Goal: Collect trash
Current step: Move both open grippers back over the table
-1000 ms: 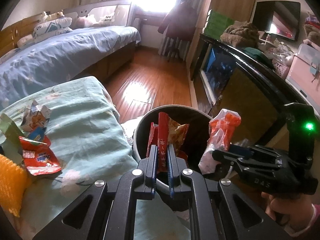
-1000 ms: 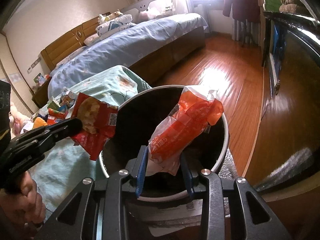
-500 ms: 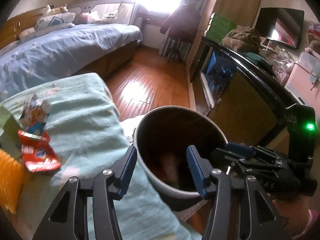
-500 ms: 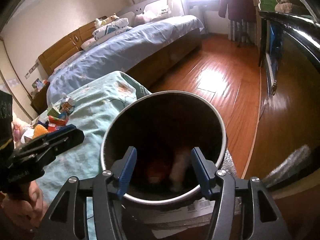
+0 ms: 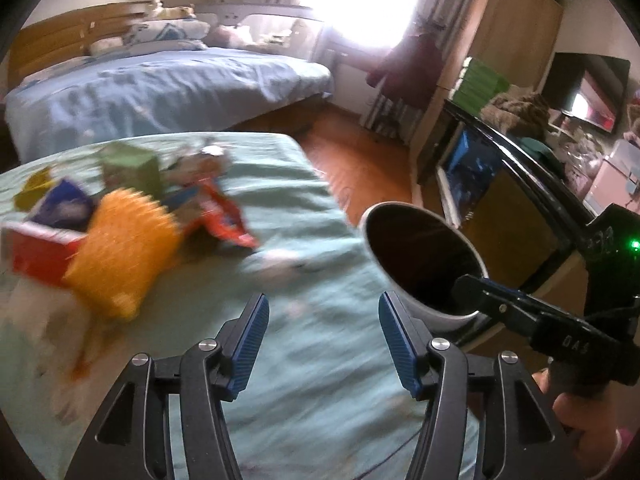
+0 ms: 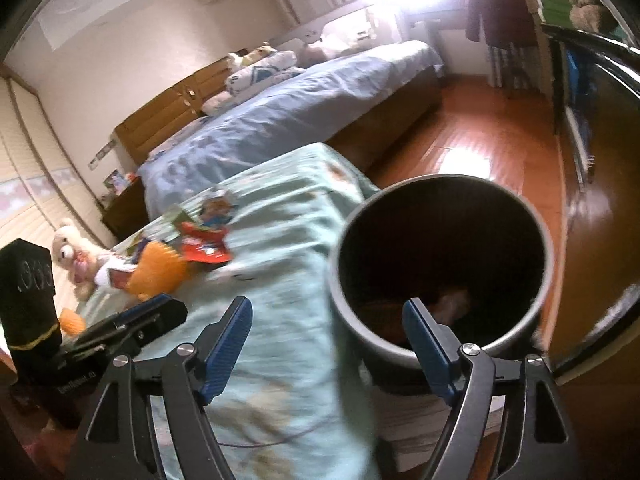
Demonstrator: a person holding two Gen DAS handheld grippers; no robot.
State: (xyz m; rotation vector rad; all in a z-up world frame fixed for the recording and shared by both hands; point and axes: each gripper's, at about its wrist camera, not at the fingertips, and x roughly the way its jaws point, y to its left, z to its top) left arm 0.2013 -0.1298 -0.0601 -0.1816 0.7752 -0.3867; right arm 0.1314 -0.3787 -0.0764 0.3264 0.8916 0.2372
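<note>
A round grey bin (image 6: 440, 264) stands on the floor beside the green-sheeted bed (image 5: 304, 380); its rim (image 5: 424, 308) also shows in the left wrist view. Wrappers lie at its bottom (image 6: 448, 300). A blurred pile of trash sits on the sheet: a yellow ridged piece (image 5: 120, 248), a red wrapper (image 5: 220, 220), a green box (image 5: 132, 168), a red box (image 5: 36, 252). My left gripper (image 5: 324, 344) hangs over the sheet, jaws opening, nothing between them. My right gripper (image 6: 328, 348) straddles the bin's near rim, jaws opening, empty.
A blue-covered bed (image 5: 160, 84) fills the back. Wooden floor (image 6: 492, 152) runs between it and a dark glass cabinet (image 5: 500, 208) on the right. A plush toy (image 6: 76, 252) lies at the left. A hand (image 5: 576, 408) holds the right gripper.
Both grippers let their wrappers fall into the bin and opened. The left gripper swung left from over the bin to above the sheet; the right one drew back and left a little.
</note>
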